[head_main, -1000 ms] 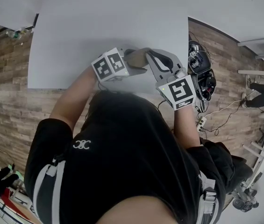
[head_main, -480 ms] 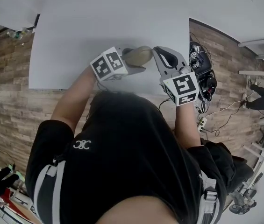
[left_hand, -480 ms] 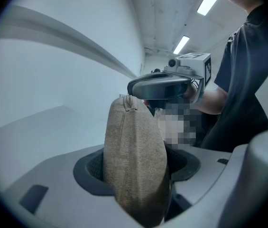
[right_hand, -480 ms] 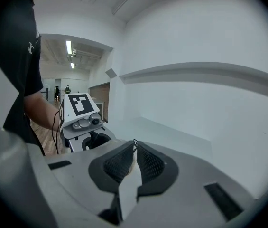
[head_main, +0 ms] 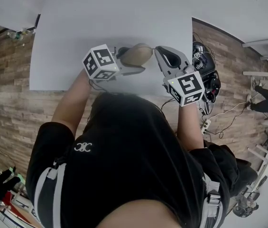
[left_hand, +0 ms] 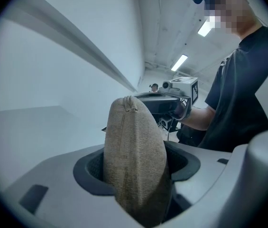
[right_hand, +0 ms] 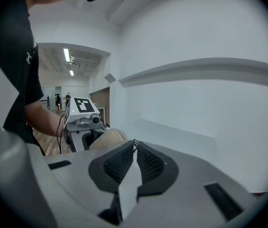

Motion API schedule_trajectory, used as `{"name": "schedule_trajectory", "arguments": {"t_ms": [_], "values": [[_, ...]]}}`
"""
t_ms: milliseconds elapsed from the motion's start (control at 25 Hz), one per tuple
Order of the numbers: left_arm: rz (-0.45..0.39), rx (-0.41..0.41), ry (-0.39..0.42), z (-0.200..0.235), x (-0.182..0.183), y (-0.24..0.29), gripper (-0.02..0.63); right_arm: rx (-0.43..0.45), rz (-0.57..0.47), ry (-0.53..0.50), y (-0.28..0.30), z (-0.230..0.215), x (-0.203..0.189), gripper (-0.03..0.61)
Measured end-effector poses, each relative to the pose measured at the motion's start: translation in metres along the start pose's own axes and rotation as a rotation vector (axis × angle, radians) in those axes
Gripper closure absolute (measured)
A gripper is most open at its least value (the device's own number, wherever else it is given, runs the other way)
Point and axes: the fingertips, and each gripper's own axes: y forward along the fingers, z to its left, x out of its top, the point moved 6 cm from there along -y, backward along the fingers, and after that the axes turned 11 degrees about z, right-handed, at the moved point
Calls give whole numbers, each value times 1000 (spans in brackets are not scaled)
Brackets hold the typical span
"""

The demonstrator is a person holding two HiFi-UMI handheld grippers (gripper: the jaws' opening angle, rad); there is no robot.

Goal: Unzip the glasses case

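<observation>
The beige fabric glasses case [head_main: 134,55] is held above the white table's [head_main: 72,32] near edge. My left gripper [head_main: 138,61] is shut on it; in the left gripper view the case [left_hand: 136,151] stands on end between the dark pads [left_hand: 92,167]. My right gripper [head_main: 157,50] meets the case's right end. In the right gripper view its jaws [right_hand: 134,150] are pressed together on a small metal zipper pull [right_hand: 134,142], with the case [right_hand: 106,137] and the left gripper [right_hand: 82,120] just behind. How far the zip stands apart is hidden.
The table's front edge [head_main: 105,88] runs just under both grippers, close to the person's torso. Black gear and cables [head_main: 205,70] lie on the wooden floor at the right, with white furniture [head_main: 262,56] beyond them.
My left gripper has rolled and shifted left and slightly up with the case, so more of the beige case shows. The right gripper has barely moved.
</observation>
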Motion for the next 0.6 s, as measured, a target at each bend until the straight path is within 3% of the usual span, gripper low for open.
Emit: {"name": "schedule_trajectory", "arguments": {"t_ms": [120, 320, 600], "values": [[-20, -25, -14, 1, -4, -6, 319, 17, -5, 4, 4, 4, 1, 546], [-132, -91, -82, 2, 2, -19, 319, 43, -31, 28, 5, 4, 6, 546], [-168, -105, -118, 1, 5, -21, 319, 43, -52, 13, 4, 3, 9, 546]]}}
